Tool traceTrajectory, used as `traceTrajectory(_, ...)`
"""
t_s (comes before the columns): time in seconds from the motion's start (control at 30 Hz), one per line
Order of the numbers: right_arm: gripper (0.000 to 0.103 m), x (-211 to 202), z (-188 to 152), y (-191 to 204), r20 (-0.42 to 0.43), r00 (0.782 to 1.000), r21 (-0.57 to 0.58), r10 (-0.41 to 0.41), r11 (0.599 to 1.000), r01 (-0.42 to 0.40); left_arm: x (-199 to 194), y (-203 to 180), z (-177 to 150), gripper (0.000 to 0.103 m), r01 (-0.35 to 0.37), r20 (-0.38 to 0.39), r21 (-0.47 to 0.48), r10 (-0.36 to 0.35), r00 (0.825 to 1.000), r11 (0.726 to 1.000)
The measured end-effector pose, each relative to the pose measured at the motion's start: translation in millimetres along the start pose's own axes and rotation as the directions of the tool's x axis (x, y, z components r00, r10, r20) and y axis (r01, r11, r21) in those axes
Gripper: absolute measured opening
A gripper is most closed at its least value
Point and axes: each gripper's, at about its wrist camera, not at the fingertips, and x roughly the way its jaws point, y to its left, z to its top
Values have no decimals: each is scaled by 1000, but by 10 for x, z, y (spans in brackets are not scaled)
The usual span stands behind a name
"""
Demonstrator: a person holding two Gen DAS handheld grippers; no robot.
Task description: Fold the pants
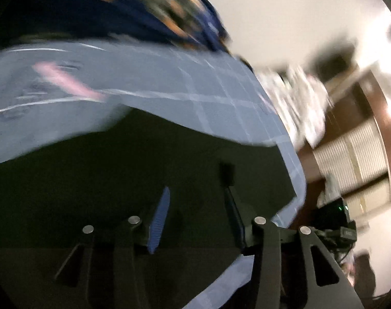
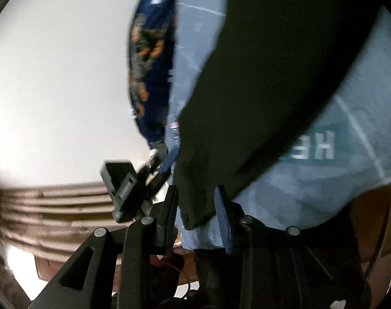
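The dark pants (image 1: 118,175) lie on a pale blue gridded mat (image 1: 169,82). In the left wrist view my left gripper (image 1: 196,180) hovers over the dark cloth. Its blue-padded finger (image 1: 159,221) and dark finger (image 1: 231,206) stand apart with nothing gripped between them. In the right wrist view the pants (image 2: 259,77) run as a dark band from upper right down to my right gripper (image 2: 196,189). Their end hangs between its fingers (image 2: 222,219), which stand apart and do not visibly press on it. Both views are blurred.
A dark blue cloth with an orange pattern (image 2: 149,64) lies at the mat's far side (image 1: 105,13). White letters (image 2: 321,146) are printed on the mat. A black device (image 2: 121,188) sits just left of my right gripper. Brown furniture and slatted panels (image 1: 355,159) lie beyond the mat's edge.
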Motion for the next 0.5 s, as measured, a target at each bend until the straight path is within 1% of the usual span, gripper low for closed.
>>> traceTrajectory(0.07,34,141,-60,175,-35,999,-70,6,997,-8,-522,394,-123,46,-63,88,-81,70,994,995)
traceTrajectory(0.1,36,214,-85,232,-52,999,-96,-1,995,-4,-811,631,-215,46,-98,134,-135,116,984,986)
traceTrajectory(0.13,37,350,-132,326,-83,996,-139,-19,990,7,-997,792,-296,46,-123,154,-168,149,977,978)
traceTrajectory(0.17,38,466,-186,398,-111,993,-173,-39,985,20,-1188,982,-393,46,-152,161,-195,184,970,969)
traceTrajectory(0.2,38,612,-245,473,-143,987,-210,-66,977,35,-1380,1195,-509,46,-200,152,-223,237,960,954)
traceTrajectory(0.27,38,903,-356,609,-199,973,-274,-117,960,59,-1564,1447,-675,46,-265,120,-253,302,946,930)
traceTrajectory(0.37,39,1267,-546,736,-280,945,-340,-171,938,69,-1680,1769,-911,46,-264,71,-276,294,953,924)
traceTrajectory(0.4,39,1394,-606,781,-303,933,-364,-194,928,75,-1653,1829,-974,46,-243,65,-271,270,961,931)
traceTrajectory(0.5,40,1569,-765,833,-331,909,-422,-253,901,98,-1511,1880,-1041,46,-199,44,-240,215,976,950)
